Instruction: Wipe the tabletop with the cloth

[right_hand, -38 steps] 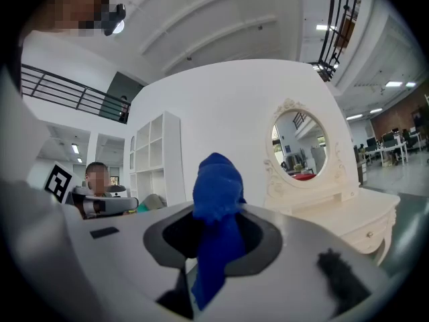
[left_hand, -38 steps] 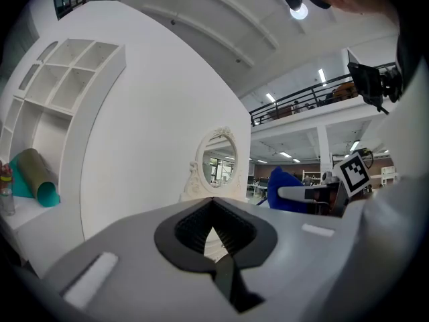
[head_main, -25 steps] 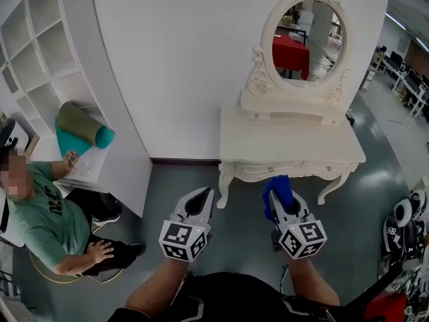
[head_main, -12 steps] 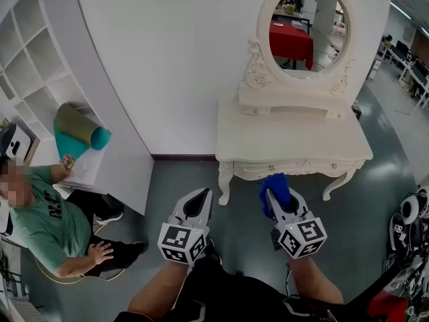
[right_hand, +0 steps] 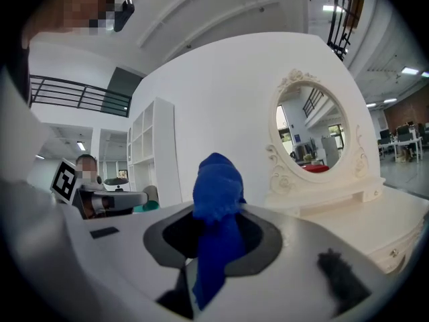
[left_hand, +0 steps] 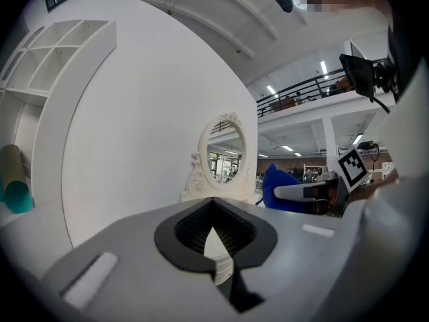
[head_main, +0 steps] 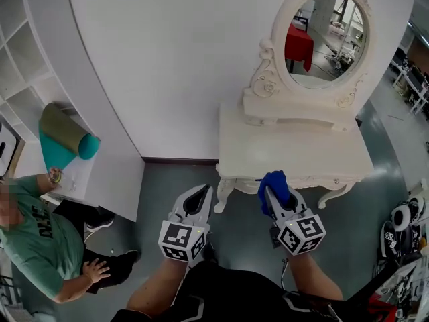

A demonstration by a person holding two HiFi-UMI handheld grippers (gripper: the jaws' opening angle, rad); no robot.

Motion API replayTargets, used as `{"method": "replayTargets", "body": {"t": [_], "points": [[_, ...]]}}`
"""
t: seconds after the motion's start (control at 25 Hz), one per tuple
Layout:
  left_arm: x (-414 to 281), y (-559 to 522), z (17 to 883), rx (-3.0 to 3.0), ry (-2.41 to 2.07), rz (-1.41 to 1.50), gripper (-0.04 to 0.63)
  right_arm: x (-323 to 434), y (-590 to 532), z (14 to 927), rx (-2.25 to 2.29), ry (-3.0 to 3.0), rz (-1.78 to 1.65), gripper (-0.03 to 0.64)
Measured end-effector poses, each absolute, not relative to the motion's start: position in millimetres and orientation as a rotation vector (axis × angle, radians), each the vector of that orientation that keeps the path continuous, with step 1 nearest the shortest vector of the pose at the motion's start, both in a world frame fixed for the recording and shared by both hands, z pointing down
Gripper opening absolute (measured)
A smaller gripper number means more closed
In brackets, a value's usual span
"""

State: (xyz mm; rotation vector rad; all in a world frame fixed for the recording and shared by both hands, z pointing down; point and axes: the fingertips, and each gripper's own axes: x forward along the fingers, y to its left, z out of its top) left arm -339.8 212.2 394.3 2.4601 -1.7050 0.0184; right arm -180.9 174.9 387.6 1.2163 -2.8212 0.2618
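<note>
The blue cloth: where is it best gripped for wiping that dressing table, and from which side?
Probably as the right hand-held gripper has the blue cloth now: pinched across its bunched middle, jaws closing from both sides. A soft wad then sticks out past the tips to meet the dressing table top, the tail trailing back between the jaws.

Mirror (head_main: 320,39): crest of the frame cut off by the head view's top edge. Cloth (head_main: 275,182): lower part hidden between the jaws of the right tool (head_main: 274,196), the two together covering a short stretch of the worktop (head_main: 295,154) front edge; in the left gripper view the worktop surface is hidden behind the left tool (left_hand: 213,213) body. Seated person (head_main: 37,247) and shelf unit (head_main: 30,52): cut off by the left edge; clutter (head_main: 402,223) at the lower right edge too small to tell.
</note>
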Motion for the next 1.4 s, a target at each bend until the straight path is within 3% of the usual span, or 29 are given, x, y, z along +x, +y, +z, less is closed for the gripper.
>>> {"method": "replayTargets", "body": {"t": [0.56, 1.4], "points": [[-409.7, 129.5, 404.0, 2.434, -1.664, 0.0, 0.008, -252.4, 67.3, 397.2, 1.207, -2.748, 0.274, 0.097], [-392.9, -13.9, 454.3, 2.208, -1.836, 0.099, 0.008, -286.4, -122.1, 473.5, 0.719, -2.748, 0.278, 0.097]]}}
